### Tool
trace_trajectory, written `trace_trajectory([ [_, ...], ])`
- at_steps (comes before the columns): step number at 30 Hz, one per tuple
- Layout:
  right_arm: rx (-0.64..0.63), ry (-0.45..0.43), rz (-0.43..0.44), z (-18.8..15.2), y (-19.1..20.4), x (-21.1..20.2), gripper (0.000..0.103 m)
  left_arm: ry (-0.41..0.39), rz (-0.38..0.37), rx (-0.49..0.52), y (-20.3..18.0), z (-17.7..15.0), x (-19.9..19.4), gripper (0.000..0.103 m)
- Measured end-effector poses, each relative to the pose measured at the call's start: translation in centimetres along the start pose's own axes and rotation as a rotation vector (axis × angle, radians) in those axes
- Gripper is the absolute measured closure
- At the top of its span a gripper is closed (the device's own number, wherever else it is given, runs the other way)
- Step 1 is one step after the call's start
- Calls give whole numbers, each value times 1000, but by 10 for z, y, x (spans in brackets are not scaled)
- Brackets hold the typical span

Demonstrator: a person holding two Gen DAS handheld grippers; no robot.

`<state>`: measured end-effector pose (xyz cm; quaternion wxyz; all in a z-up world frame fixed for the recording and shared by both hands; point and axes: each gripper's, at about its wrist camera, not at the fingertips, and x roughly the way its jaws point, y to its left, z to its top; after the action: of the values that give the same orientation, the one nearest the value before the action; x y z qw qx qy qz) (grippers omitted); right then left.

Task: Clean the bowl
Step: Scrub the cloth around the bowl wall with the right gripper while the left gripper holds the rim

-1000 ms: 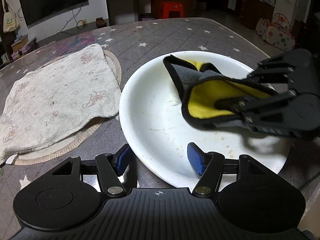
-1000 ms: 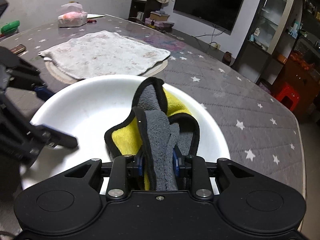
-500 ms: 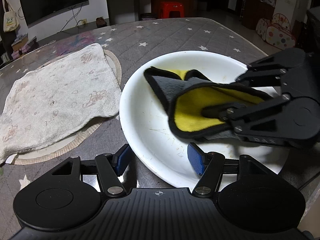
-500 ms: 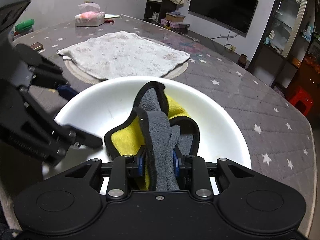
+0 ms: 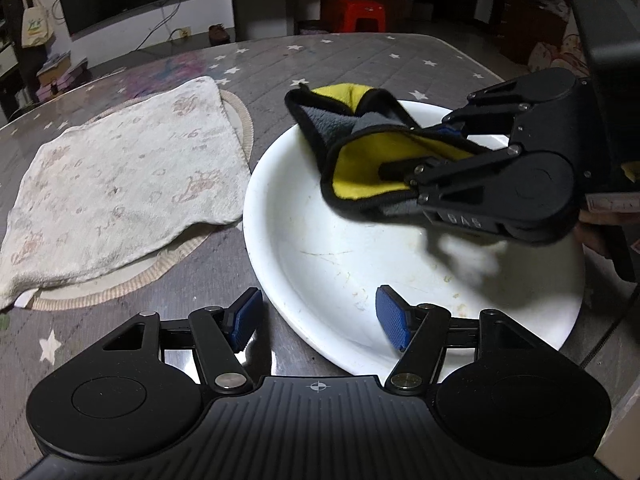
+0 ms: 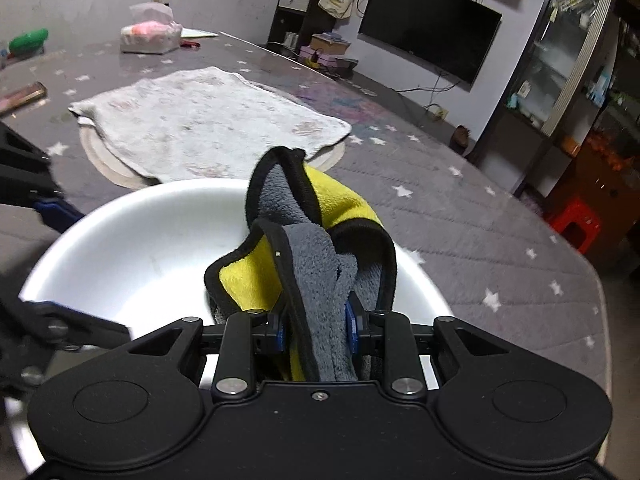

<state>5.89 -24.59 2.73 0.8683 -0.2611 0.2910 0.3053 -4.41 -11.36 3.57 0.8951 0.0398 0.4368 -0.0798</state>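
A wide, shallow white bowl (image 5: 340,264) sits on the grey star-patterned table, with faint streaks and crumbs on its bottom. My right gripper (image 6: 316,328) is shut on a folded yellow-and-grey cloth (image 6: 312,272). In the left wrist view that gripper (image 5: 416,148) reaches in from the right, and the cloth (image 5: 360,172) lies against the bowl's far side, its tip over the far rim. My left gripper (image 5: 319,320) stands open astride the near-left rim. One blue pad is outside on the table and the other inside the bowl (image 6: 140,248). Neither visibly presses.
A pale printed towel (image 5: 120,184) lies over a round mat left of the bowl. A tissue pack (image 6: 150,36) and a green object (image 6: 28,40) stand at the table's far end. The table edge runs close behind the bowl on the right.
My right gripper has swept the cloth across the bowl, from the right part toward the far-left rim, where its tip now overhangs. The left gripper and the bowl have stayed put.
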Motion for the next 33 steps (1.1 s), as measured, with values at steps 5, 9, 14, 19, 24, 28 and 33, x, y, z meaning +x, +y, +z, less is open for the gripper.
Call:
trace_trajectory([
  [5,-7,11,-26,-4,-4,-2,75,10,10,-39,-2,-3,-4,38],
  [9,-8,22,-43,-10,-7,-7,75,15,17,-57,-8,-5,-8,38],
  [14,-6,40,-51,-21,-9,-21,76,11,21,-70,-12,-8,-11,39],
  [19,10,59,-40,-30,-7,-35,76,5,17,-55,-16,-7,-12,50],
  [24,44,86,8,-35,-5,-46,76,-1,15,-55,-16,-8,-13,52],
  [28,78,105,62,-36,0,-55,76,-6,26,-62,-17,-8,-12,54],
  [33,124,110,128,-34,4,-58,76,-13,40,-70,-16,-7,-12,57],
])
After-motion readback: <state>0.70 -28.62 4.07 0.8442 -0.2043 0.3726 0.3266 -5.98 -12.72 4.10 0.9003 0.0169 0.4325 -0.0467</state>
